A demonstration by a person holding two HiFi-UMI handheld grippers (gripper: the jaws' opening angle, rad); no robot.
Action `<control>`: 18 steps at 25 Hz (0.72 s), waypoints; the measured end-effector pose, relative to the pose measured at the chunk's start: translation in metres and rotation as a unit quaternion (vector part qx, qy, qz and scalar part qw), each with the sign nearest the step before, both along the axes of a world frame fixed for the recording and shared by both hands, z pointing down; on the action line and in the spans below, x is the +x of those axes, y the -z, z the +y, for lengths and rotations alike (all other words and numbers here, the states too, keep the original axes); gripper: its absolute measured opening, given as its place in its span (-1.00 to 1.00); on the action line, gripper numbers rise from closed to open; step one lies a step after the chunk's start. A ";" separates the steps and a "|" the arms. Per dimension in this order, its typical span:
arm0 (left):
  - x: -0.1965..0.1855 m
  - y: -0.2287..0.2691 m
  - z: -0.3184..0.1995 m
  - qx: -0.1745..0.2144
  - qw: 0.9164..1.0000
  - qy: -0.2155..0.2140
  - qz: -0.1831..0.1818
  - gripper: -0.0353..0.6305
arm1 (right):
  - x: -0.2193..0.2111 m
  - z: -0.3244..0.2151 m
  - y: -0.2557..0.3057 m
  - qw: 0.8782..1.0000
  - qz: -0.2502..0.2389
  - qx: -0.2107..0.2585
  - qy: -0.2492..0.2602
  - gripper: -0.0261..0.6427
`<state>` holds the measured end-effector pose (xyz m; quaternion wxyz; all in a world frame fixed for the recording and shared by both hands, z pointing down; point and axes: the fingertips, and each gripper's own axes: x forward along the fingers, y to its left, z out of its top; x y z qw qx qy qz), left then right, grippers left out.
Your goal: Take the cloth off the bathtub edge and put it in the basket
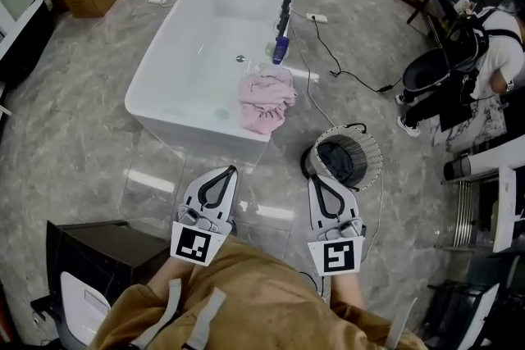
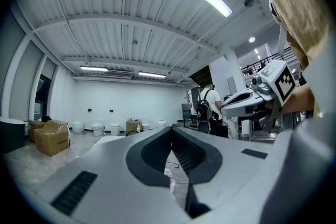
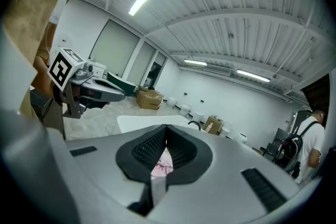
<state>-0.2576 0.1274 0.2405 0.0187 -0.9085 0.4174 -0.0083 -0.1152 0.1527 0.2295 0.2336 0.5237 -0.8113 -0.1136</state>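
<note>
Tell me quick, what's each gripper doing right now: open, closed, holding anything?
Left gripper: closed, holding nothing.
Right gripper: closed, holding nothing; the pink cloth lies on the bathtub edge ahead.

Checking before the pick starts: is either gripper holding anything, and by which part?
Nothing is held. The left gripper and right gripper are both shut and empty; the pink cloth lies draped over the bathtub edge, apart from both.
</note>
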 end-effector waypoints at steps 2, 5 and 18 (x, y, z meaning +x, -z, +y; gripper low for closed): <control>-0.009 0.002 -0.031 0.000 1.000 -0.001 0.005 -0.87 | -0.010 -0.029 0.002 1.000 0.006 -0.002 0.000 -0.90; -0.020 0.007 -0.069 0.001 1.000 -0.011 0.014 -0.87 | -0.022 -0.068 0.006 1.000 0.010 -0.006 -0.011 -0.90; -0.010 0.003 -0.162 -0.003 0.998 -0.049 0.025 -0.87 | -0.001 -0.146 0.006 0.998 0.027 -0.004 -0.064 -0.90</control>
